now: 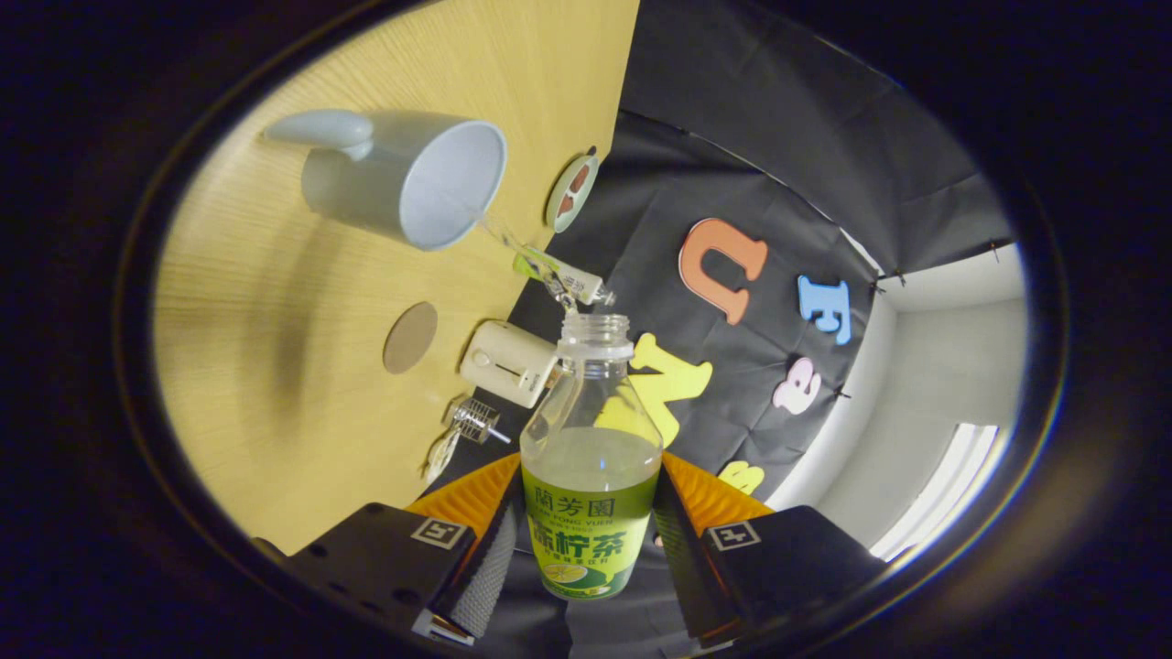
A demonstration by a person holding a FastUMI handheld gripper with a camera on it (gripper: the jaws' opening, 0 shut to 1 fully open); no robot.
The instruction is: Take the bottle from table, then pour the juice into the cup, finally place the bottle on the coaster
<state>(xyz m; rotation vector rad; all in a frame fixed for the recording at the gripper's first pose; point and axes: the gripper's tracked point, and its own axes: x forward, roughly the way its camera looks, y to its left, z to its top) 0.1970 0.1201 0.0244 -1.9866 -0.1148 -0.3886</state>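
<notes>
My gripper (pixel 586 540) is shut on the bottle (pixel 591 458), a clear uncapped plastic one with a green label and pale juice filling its lower part. Both fingers (pixel 490 549) press on its labelled sides. The view is rolled, so the wooden table (pixel 302 348) stands on edge. The pale blue cup (pixel 412 178) with a handle sits beyond the bottle's mouth, its opening turned toward me. A round brown coaster (pixel 410 337) lies flat on the table, nearer the fingers than the cup. The bottle mouth is apart from the cup.
A cream box-shaped appliance (pixel 508 363) sits by the table's far edge near the bottle neck. A small wire whisk-like tool (pixel 472 421) lies beside it. A second clear bottle (pixel 554 273) lies near the cup's rim, and a small round dish (pixel 572 192) rests at the table edge.
</notes>
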